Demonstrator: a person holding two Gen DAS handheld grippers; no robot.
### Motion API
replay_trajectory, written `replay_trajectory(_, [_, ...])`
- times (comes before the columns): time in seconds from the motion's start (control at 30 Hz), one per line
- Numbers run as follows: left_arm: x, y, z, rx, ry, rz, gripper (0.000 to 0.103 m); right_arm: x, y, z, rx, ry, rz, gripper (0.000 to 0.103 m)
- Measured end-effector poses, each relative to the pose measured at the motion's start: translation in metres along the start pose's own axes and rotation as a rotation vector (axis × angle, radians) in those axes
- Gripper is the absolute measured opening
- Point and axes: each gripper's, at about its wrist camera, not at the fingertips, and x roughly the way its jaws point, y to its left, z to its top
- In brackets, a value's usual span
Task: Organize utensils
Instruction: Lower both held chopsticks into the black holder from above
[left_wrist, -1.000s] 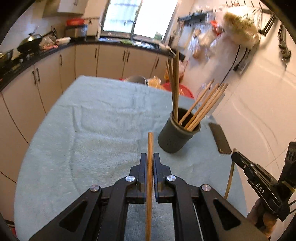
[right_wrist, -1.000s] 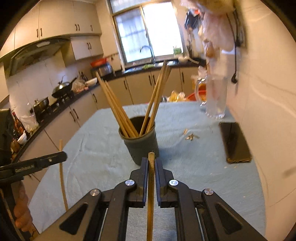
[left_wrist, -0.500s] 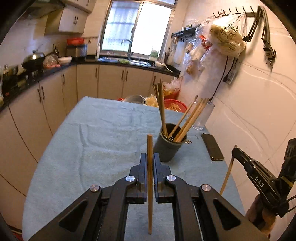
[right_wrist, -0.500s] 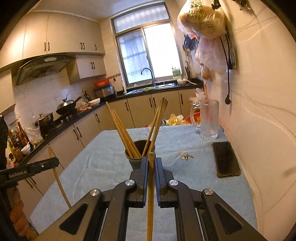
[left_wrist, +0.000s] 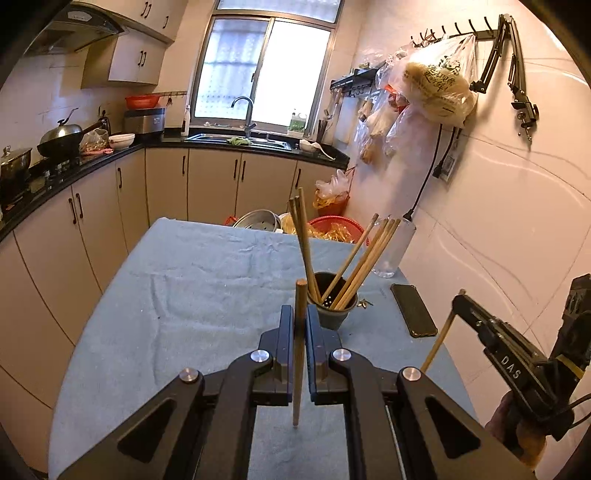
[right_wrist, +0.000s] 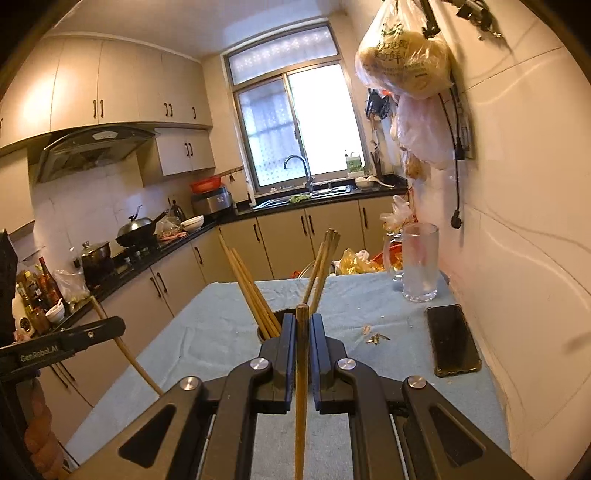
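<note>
A dark grey holder (left_wrist: 332, 312) with several wooden chopsticks (left_wrist: 364, 258) stands on the blue-grey table cloth (left_wrist: 192, 288). My left gripper (left_wrist: 299, 314) is shut on a single chopstick (left_wrist: 298, 350), held upright, short of the holder and above the table. My right gripper (right_wrist: 303, 325) is shut on another chopstick (right_wrist: 301, 387), just before the holder (right_wrist: 282, 319), whose body is hidden behind the fingers. Each gripper shows in the other's view, the right one (left_wrist: 465, 301) at the right and the left one (right_wrist: 110, 325) at the left.
A black phone (left_wrist: 413, 310) lies on the cloth right of the holder, by the tiled wall. A glass mug (right_wrist: 420, 267) stands at the far right corner. Small scraps (right_wrist: 375, 336) lie near the holder. Cabinets and a counter run along the left.
Both grippers have risen and pulled back from the holder, each still holding its chopstick. The holder now looks smaller and lower in both views.
</note>
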Motion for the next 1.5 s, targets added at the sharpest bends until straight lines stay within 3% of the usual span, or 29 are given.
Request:
replay_trajectory(0.3, [-0.010,-0.007,0.034,-0.001,-0.061,-0.043,0.006,0.000,0.004,0.022,0.002,-0.068,0.021,0.008])
replay_trajectory(0.43, [-0.010,-0.008,0.054,0.009,-0.097,-0.067,0.006,0.007,0.000,0.050,0.045,-0.106,0.047,0.008])
replay_trajectory(0.87, [0.024,-0.013,0.112,-0.025,-0.192,-0.078,0.006,0.022,0.008,0.123,0.077,-0.304,0.014,0.008])
replay_trajectory(0.93, [0.034,-0.014,0.112,-0.026,-0.188,-0.099,0.006,0.030,0.012,0.124,0.064,-0.311,0.002,0.008])
replay_trajectory(1.23, [0.084,-0.015,0.094,-0.026,-0.128,-0.057,0.006,0.069,-0.007,0.105,0.105,-0.262,-0.013,0.008])
replay_trajectory(1.5, [0.099,-0.013,0.082,-0.023,-0.077,-0.049,0.006,0.090,-0.028,0.085,0.143,-0.210,-0.024,0.008])
